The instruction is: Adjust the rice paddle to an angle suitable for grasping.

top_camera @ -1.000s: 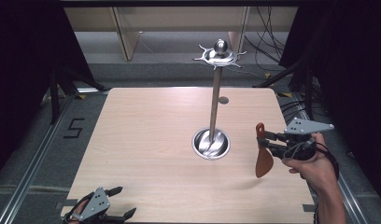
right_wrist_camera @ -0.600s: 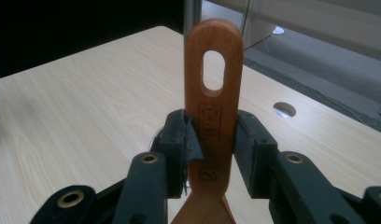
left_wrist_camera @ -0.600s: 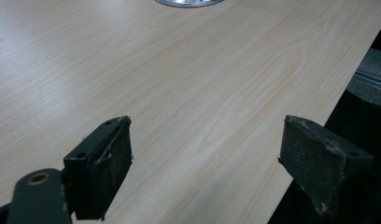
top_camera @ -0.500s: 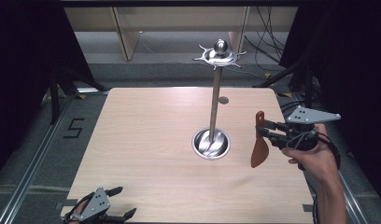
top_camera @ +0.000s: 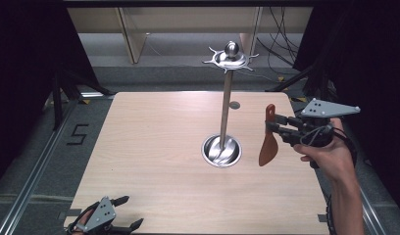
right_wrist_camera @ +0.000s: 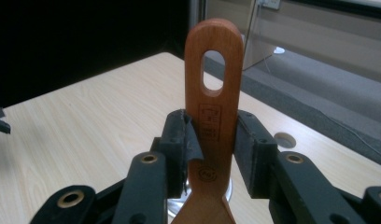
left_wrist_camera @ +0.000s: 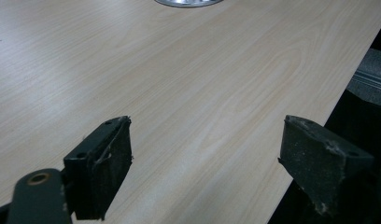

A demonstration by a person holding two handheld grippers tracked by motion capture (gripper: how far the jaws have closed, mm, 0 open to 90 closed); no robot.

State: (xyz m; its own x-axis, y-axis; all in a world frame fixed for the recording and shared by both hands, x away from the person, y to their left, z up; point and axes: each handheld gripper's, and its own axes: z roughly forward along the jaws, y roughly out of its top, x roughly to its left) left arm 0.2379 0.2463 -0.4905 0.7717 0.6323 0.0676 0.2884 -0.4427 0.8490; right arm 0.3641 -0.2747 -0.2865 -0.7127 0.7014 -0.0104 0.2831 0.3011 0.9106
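Right gripper (top_camera: 280,128) clamps wooden spatula (top_camera: 268,144), right of frame | left gripper (top_camera: 120,211) open, bottom-left | risk: hanging hole misses stand (top_camera: 226,100) hooks, spatula drops

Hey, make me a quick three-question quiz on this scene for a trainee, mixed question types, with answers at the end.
1. True or false: the right gripper is clamped on the wooden spatula near the slotted end of its handle.
2. Multiple choice: the left gripper is A) holding the metal stand, B) open with nothing between its jaws, C) shut on a cloth.
3. Fill in: the metal stand has its round base on the ____.

Key: 1 true. 2 B. 3 table.
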